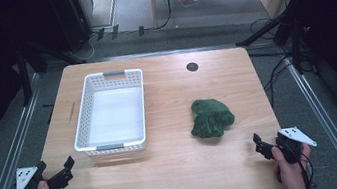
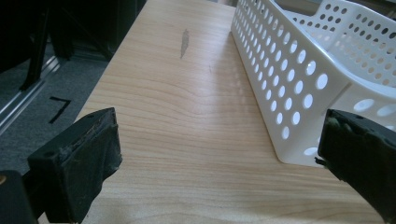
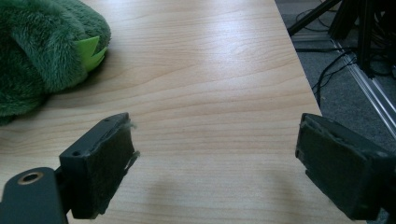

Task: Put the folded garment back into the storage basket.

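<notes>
The green plush toy (image 1: 211, 117) lies on the wooden table (image 1: 177, 164), well to the right of the white plastic basket (image 1: 111, 110). In your right gripper view you see its fuzzy fur and a bright green felt bit. Your right gripper (image 1: 261, 146) sits at the table's near edge, far right of the basket, jaws wide apart with nothing between them. Your left gripper (image 1: 64, 171) waits just in front of the basket's near left corner, jaws wide apart too, holding nothing.
</notes>
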{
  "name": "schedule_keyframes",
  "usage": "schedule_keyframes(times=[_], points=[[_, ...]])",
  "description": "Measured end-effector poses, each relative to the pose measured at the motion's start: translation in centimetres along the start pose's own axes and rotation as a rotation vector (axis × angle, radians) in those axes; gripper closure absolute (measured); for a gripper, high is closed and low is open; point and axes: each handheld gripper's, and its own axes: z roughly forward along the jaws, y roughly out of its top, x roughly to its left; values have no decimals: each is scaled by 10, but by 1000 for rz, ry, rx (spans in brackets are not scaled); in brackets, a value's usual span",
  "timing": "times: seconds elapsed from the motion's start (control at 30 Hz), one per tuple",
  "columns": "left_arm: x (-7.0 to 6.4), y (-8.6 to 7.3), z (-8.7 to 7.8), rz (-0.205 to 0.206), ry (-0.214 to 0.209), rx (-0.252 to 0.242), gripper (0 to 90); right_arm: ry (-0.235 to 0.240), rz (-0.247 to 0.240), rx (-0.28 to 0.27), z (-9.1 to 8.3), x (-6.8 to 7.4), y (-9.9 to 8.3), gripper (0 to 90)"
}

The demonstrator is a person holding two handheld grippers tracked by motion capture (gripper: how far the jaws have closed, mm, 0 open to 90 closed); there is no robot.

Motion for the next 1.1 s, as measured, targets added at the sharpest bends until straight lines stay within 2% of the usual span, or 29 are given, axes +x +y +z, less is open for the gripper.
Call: schedule_keyframes(times=[0.17,0.23,0.37,0.4,0.5,0.57,0.6,0.87,0.97,1.0,1.1], points=[[2,2,-4,-11,14,-11,0,-2,4,7,0,0,0,108],[2,8,-14,-36,11,-37,0,-3,7,9,0,0,0,108],[-5,21,-26,-24,22,-58,0,-7,12,11,1,0,0,109],[-9,28,-31,-12,8,-57,0,-8,13,10,1,-1,0,109],[-17,37,-32,-8,-9,-45,0,-7,19,6,0,-1,0,107],[-19,40,-33,-6,-14,-38,0,-7,17,6,0,-1,0,108],[-23,45,-34,-5,-36,-41,0,-10,14,7,0,0,0,107],[-37,63,-34,21,-76,-29,0,-23,9,8,0,0,0,87],[-49,72,-34,38,-104,-21,0,-28,4,6,0,1,0,87],[-49,72,-34,38,-104,-21,0,-28,4,6,0,1,0,87],[-64,80,-30,61,-135,-12,0,-25,7,3,0,1,0,87]])
